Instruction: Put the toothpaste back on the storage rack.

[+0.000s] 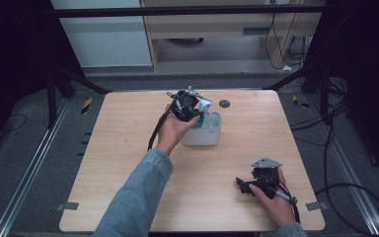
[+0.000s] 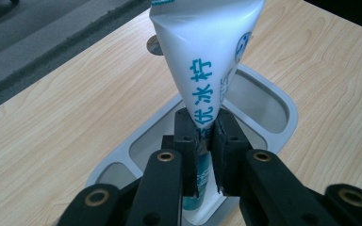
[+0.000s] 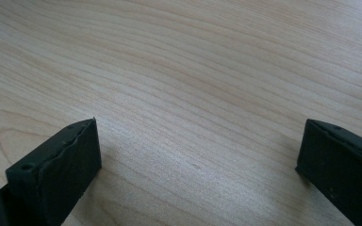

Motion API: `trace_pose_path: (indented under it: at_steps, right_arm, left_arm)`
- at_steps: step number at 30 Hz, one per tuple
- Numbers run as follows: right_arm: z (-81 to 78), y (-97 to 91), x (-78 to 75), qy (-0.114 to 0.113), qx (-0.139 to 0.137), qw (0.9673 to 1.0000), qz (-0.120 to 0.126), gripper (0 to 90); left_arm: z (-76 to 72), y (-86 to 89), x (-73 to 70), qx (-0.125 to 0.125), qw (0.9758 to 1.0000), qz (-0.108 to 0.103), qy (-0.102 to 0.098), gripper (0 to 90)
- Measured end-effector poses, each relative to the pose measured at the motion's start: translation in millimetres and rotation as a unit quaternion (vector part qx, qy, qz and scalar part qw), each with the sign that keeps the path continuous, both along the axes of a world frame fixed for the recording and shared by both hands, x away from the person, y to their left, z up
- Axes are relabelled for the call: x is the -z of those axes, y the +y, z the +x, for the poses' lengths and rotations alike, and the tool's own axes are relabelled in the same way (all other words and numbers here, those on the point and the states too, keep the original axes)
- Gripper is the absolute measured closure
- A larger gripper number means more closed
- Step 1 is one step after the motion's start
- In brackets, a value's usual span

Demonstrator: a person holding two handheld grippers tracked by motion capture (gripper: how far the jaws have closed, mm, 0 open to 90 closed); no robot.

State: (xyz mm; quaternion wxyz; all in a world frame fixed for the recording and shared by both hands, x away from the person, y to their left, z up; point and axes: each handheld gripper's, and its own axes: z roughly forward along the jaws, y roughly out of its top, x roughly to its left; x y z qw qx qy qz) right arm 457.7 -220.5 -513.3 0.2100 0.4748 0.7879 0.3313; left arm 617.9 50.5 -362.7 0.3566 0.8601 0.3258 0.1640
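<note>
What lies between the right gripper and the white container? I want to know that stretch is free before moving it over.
Only bare wooden table separates the right gripper from the white container, as the high view shows.

The table point(image 2: 52, 127) was pale wood-grain, smooth and matt. The tube point(image 2: 202, 52) looked like glossy white plastic, the holder point(image 2: 283, 101) like smooth grey plastic. The sleeve point(image 1: 138, 195) was denim cloth.

A wooden table point(image 1: 128, 163) is standing on a grey floor point(image 1: 34, 148). A small dark disc point(image 1: 224, 103) is lying near its far edge. Black cables point(image 1: 345, 192) are trailing beside it.
</note>
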Motion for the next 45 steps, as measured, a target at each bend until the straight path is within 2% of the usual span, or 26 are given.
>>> trace_pose_path:
  at_steps: [21,27,36,45]
  right_arm:
    - [0.0,0.1,0.0,0.000,0.000,1.0000,0.000,0.4]
    - [0.0,0.0,0.0,0.000,0.000,1.0000,0.000,0.4]
    - [0.1,-0.1,0.0,-0.001,0.000,1.0000,0.000,0.4]
    - [0.1,-0.2,0.0,-0.001,-0.001,1.0000,-0.001,0.4]
  left_arm:
    - [2.4,-1.8,7.4,-0.003,1.0000,0.002,0.006,81.2]
    - [4.2,-5.4,9.1,-0.012,0.9999,-0.004,0.004,80.9]
    - [6.5,-12.5,11.1,-0.017,0.9999,-0.002,0.000,80.9]
    - [9.2,-14.9,11.4,-0.019,0.9998,-0.003,0.004,80.7]
